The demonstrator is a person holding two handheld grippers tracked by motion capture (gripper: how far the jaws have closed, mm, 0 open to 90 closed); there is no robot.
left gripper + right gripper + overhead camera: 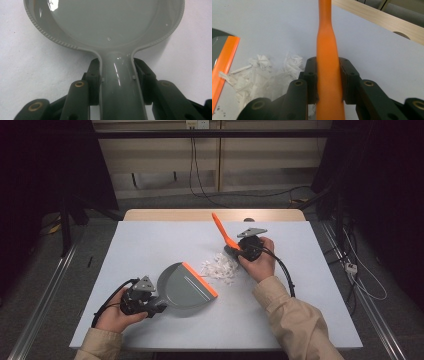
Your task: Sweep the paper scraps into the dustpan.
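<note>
A: Largest first?

B: Pale grey table (150,245), with a wooden edge strip (165,214) along the far side. In the right gripper view, same strip (374,17) at upper right.

A: Next in size?

B: Grey dustpan (182,287), lying flat on the table at front left, orange lip (200,280) turned toward the middle. In the left gripper view, round pan with ribbed rim (110,22) straight ahead, handle running back between the jaws.

A: And the left gripper (142,301)?

B: At the front left, held in the left hand (116,316). Jaws closed on the dustpan handle, black pads pressing both sides of it, as seen in the left gripper view (117,77).

A: Then?

B: Orange brush handle (220,229), tilted up and away toward the far side. Brush head itself hidden behind the gripper; cannot tell its shape.

A: Right gripper (246,247)?

B: Right of the middle, in the right hand (262,262). Jaws clamped on the orange handle (328,75), one pad on each side, seen in the right gripper view (328,82).

A: Smallest?

B: Heap of white paper scraps (220,267), on the table between dustpan lip and right gripper, just beside both. In the right gripper view, scraps (262,72) at lower left, touching the orange lip (223,65).
</note>
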